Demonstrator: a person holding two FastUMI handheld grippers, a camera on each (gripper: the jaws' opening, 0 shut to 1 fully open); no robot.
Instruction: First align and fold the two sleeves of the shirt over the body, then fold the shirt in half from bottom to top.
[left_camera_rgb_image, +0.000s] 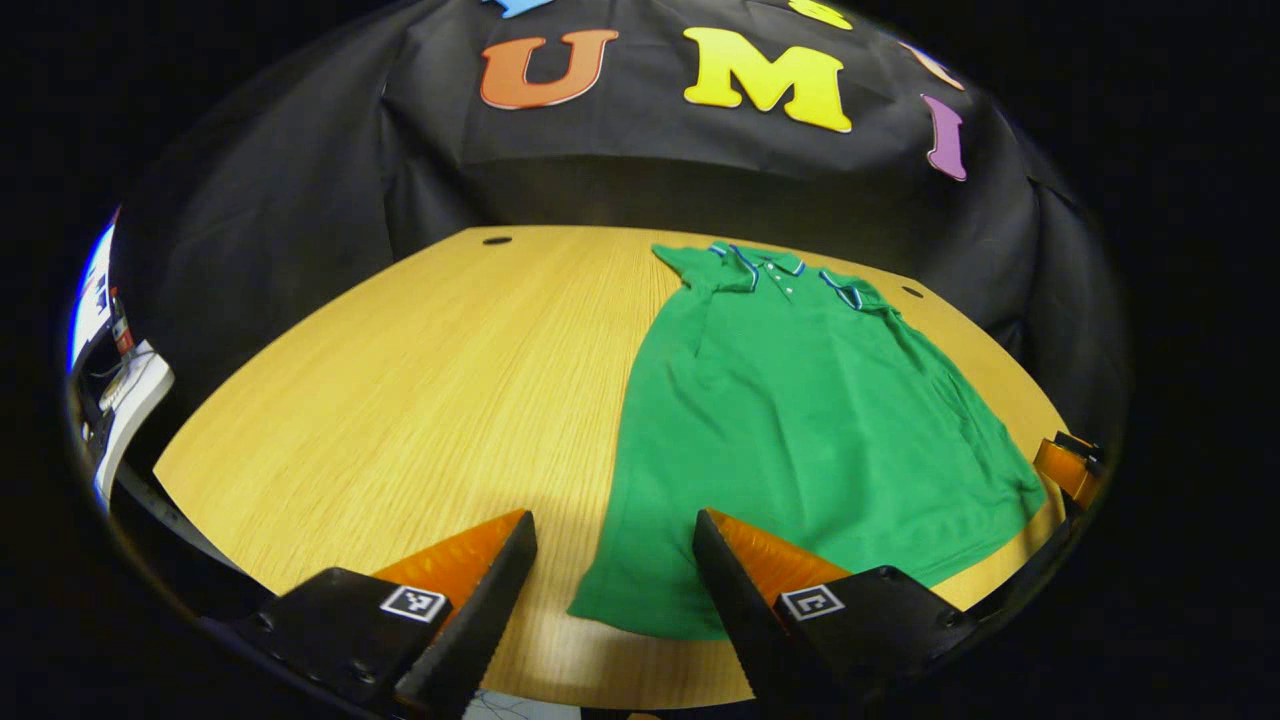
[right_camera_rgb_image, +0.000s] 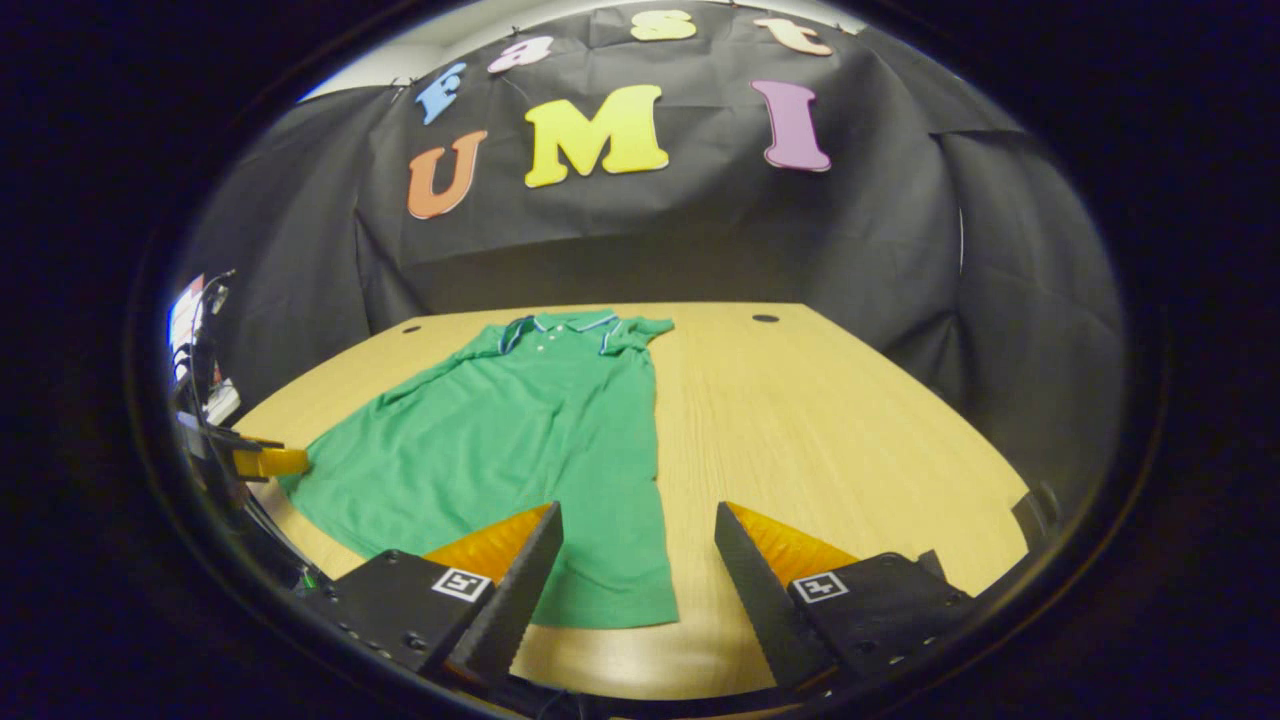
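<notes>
Two grippers, both spread wide and holding nothing. Left gripper (left_camera_rgb_image: 612, 560) hovers at the near table edge, its gap straddling the shirt's (left_camera_rgb_image: 800, 420) near-left hem corner. Right gripper (right_camera_rgb_image: 637, 550) sits at the same near edge, gap over the hem's other corner in the right gripper view. No containers on the table (left_camera_rgb_image: 420, 400).

Green polo shirt lies flat, front up, on the wooden table. Long axis runs near-to-far: hem toward the grippers, collar (left_camera_rgb_image: 770, 265) at the far side by the booth wall. Sleeves look already tucked in against the body; side edges run fairly straight. Shirt not yet folded bottom to top. Hem corners lie on the table; contact with the fingers can't be told.
</notes>
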